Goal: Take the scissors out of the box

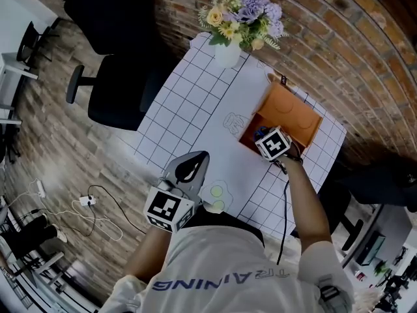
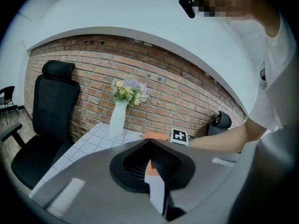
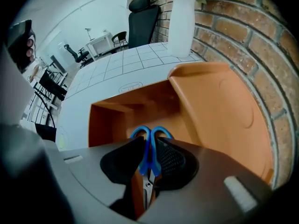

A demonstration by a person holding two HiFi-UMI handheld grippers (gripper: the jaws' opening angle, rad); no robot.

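The right tongs point steeply down into the orange box, and their pads look closed on the scissors, pinching the blue handles where they narrow toward the pivot. The handle loops poke out past the fingertips, and the blades run back toward the camera, in the lower middle of the right gripper view. So the scissors are still inside the box, low against its floor as far as I can tell.

The left tongs hang above the near edge of the table, tips together with nothing between them, well apart from the box.

I'd worry about that narrow pinch. With the hold on smooth plastic near the pivot, the scissors could swivel or slip loose on the way up. The blades or a loop might also snag the box wall. Since nothing steadies the box, I reckon it could slide or lift with them, toward the vase of flowers at the upper middle of the head view.
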